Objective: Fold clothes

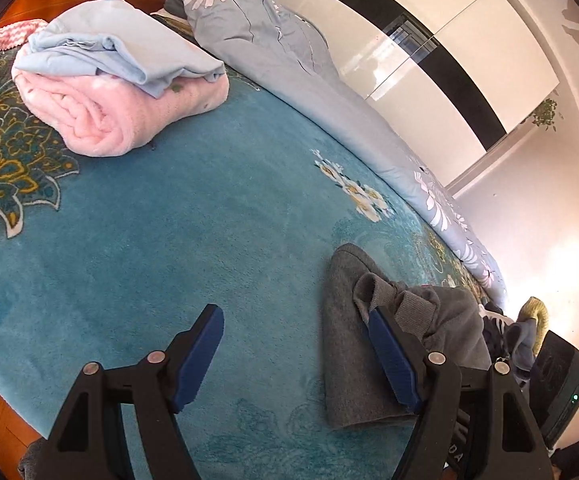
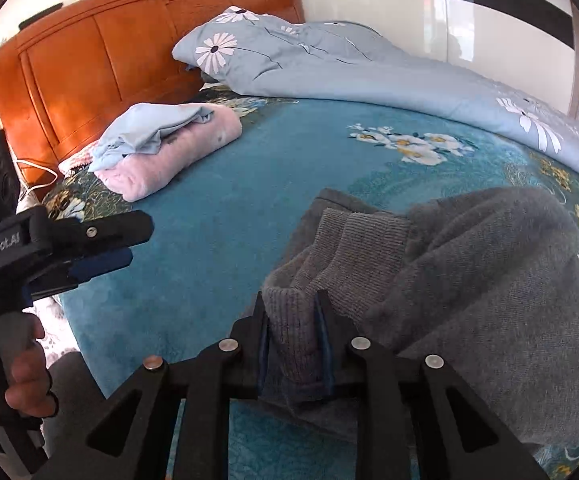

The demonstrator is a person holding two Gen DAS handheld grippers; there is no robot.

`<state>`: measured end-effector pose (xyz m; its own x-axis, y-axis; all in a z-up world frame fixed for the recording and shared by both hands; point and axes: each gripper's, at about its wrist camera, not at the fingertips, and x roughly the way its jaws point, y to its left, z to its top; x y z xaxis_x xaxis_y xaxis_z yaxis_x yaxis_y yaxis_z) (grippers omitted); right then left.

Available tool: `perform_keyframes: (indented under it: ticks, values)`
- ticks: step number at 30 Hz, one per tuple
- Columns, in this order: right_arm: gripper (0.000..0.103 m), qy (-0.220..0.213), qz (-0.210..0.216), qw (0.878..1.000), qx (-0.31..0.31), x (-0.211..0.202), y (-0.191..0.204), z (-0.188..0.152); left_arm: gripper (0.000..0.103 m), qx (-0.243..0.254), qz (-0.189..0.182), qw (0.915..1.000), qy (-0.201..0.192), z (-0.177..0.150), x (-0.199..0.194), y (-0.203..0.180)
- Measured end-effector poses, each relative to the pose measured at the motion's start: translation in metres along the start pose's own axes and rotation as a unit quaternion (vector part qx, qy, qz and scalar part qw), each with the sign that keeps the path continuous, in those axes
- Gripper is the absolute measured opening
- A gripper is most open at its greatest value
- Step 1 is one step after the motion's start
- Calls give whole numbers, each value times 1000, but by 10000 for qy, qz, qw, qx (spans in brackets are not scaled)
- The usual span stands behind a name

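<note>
So we've got the grey knit sweater [image 2: 469, 300] bunched up on the bed's teal floral plush blanket [image 1: 149, 240], near the edge closest to us. Our right tool [image 2: 295, 344] is clamped tight on the ribbed cuff or hem [image 2: 289, 320] of it, blue pads pressing the knit from both sides. We'd guess that's so we can pull that end out straight or lift it over for a fold, since the ribbed edge gives a firm bit to hang on to.

Our left tool [image 1: 293, 356] is spread wide with nothing between its fingers. One blue pad [image 1: 393, 360] sits right against the sweater's crumpled part, the other over bare blanket, so it looks lined up to grab a second spot and hold the garment flat. In the right wrist view the same left tool [image 2: 101, 248] hangs off to the side, well clear of the cuff.

Up near the orange wooden headboard [image 2: 89, 60] there's a folded pink fleece [image 2: 169, 160] with a light blue garment [image 2: 149, 132] stacked on it, probably the done pile. A pale blue daisy-print duvet [image 2: 329, 68] is shoved to the far side to leave room.

Readable writing: "GenRobot.AI" on the left tool's body.
</note>
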<state>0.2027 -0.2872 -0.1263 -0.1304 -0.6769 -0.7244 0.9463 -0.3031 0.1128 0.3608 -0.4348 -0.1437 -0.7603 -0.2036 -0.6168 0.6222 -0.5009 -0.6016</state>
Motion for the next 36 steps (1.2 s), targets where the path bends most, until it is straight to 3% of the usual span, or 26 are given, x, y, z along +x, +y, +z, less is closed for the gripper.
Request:
perform_keyframes:
  ticks: [2,4,7,10,14,20,24,27,31,34,36]
  values:
    - [42,-34,294,9995,-54,-14,1,-1,78,94,-210,9997,102,0,4,-9]
    - [42,-162,470,9988,41,-33,-6,-2,78,298,-441,9983,225,1,10,-23]
    - [44,-523,231,9976,400,-68,-36,-6,79,780,-803,9925,494,6,29,-49]
    - [47,-754,-250,9921,971,-97,-78,-13,79,1171,-960,9843,911,9,64,-73]
    - [48,-947,-463,9789,1749,-122,-127,-30,79,1459,-1041,9753,1288,11,102,-91]
    - [48,-894,-559,9698,2201,-126,-151,-49,79,2095,-989,9637,1326,8,116,-112]
    - [48,-858,-508,9679,2308,-123,-156,-55,77,2450,-458,9662,654,10,94,-117]
    - [48,-831,-469,9664,2389,-121,-160,-59,79,2536,-940,9569,1056,14,100,-123]
    - [48,-821,-404,9637,2509,-119,-164,-65,77,2459,-994,9516,1553,6,127,-124]
    - [48,-813,-377,9624,2566,-122,-167,-68,77,1977,-1432,9538,1749,1,130,-111]
    - [48,-780,-438,9618,2586,-123,-171,-70,74,1546,-1957,9503,1863,0,124,-101]
